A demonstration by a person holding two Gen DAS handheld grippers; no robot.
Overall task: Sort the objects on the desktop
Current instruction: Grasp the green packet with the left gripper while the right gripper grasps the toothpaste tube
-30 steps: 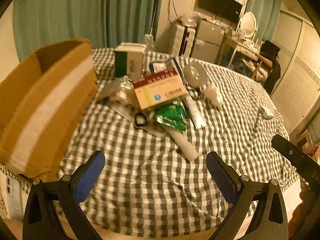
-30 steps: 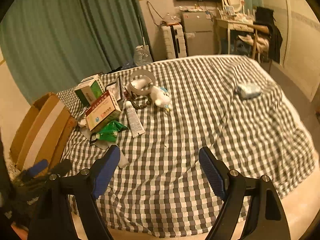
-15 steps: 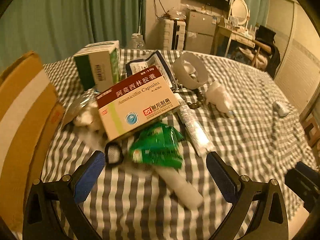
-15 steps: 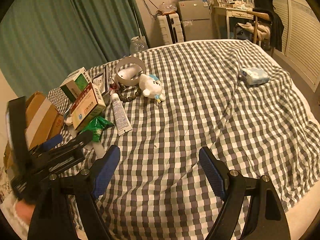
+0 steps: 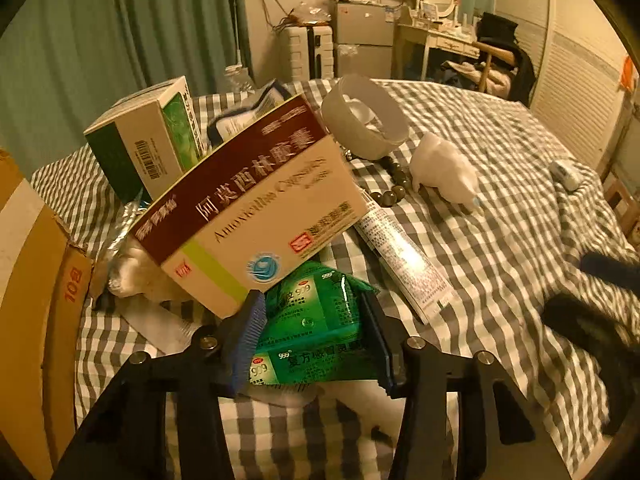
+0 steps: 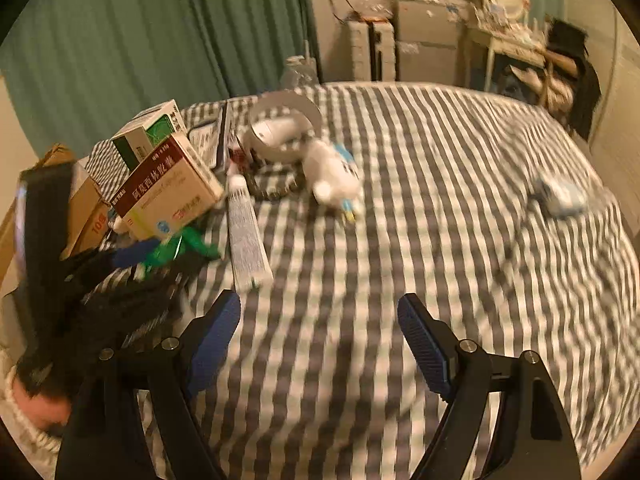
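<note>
The left gripper (image 5: pixel 310 336) has its 2 blue-padded fingers (image 5: pixel 248 332) drawn in on either side of a green sachet pack (image 5: pixel 316 332), the pads pressing its left and right edges — the pack lies low on the checked tablecloth (image 5: pixel 500 240) at the near end of the pile. The red-and-cream medicine box (image 5: pixel 256 204) leans tilted over the pack's far end, and the left finger's tip sits just beside the box's lower corner. Behind it stands a green-and-white carton (image 5: pixel 148 136), with a dark-edged packet (image 5: pixel 248 112) showing over the box's top edge. A white tube (image 5: pixel 404 260) lies flat just right of the box, running toward the near right. Beyond it are a grey ring-shaped band (image 5: pixel 364 120), a string of dark beads (image 5: pixel 394 192) and a white toy figure (image 5: pixel 444 172). A cardboard box (image 5: pixel 32 280) sits at the left edge of the table.

The right gripper (image 6: pixel 320 340) hovers over bare cloth with its fingers (image 6: pixel 424 340) spread wide and nothing between them. That view is motion-blurred; a small pale packet (image 6: pixel 564 196) lies well apart on the far right, though I cannot tell what it is. The left gripper shows there as a dark shape — its tip at the green pack.
</note>
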